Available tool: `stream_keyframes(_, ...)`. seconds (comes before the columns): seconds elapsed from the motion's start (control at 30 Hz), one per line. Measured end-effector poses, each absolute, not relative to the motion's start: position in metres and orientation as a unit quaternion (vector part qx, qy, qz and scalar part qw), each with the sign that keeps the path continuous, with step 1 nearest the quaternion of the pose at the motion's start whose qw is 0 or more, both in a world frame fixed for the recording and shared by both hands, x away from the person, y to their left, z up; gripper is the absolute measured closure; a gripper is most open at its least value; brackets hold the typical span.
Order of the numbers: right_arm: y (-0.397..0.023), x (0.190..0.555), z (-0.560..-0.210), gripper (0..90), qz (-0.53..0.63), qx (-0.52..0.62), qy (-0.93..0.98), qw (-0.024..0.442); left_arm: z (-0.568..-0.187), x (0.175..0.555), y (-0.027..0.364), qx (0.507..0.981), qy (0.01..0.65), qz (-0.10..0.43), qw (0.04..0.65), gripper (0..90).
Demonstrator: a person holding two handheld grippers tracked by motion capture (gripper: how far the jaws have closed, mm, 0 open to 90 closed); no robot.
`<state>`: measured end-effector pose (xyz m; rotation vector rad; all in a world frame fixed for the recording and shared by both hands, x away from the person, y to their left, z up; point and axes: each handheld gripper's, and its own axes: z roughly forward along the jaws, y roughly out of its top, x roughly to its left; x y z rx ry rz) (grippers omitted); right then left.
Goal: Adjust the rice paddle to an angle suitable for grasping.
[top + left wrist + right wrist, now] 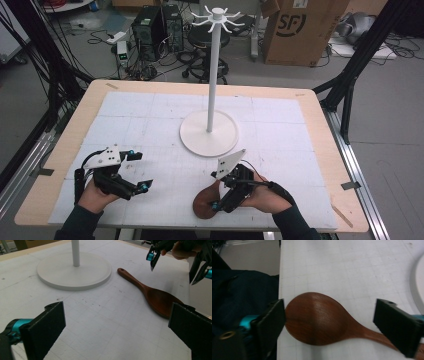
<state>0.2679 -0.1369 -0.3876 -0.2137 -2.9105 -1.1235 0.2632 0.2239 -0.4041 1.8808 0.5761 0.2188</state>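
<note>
Wooden spoon bowl flat between the right gripper's spread jaws, untouched

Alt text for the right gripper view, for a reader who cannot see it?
A brown wooden spoon lies flat on the white gridded table, its bowl between the open black jaws of the right gripper, neither visibly pressing it. A dark sleeve is at left.

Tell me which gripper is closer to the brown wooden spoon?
Right. The right gripper hangs over the brown wooden spoon, jaws open around its bowl. The left gripper sits apart, across the white mat.
</note>
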Motion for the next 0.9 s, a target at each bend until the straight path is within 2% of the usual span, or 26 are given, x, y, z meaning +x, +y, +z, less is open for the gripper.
stream_keyframes(0.1,-0.129,0.268,-0.388,16.9,-0.349,-0.064,-0.935,0.008,-0.404,0.263,0.224,0.795,0.244,0.092,0.548,1.7)
stream_keyframes(0.37,-0.114,0.273,-0.389,44.7,-0.326,-0.070,-0.942,0.015,-0.405,0.264,0.225,0.795,0.245,0.092,0.548,1.7)
stream_keyframes(0.73,-0.094,0.275,-0.392,87.7,-0.291,-0.059,-0.955,0.027,-0.405,0.265,0.226,0.797,0.247,0.092,0.544,1.7)
stream_keyframes(0.9,-0.081,0.272,-0.396,89.5,-0.283,-0.033,-0.958,0.029,-0.406,0.264,0.225,0.798,0.248,0.091,0.542,1.7)
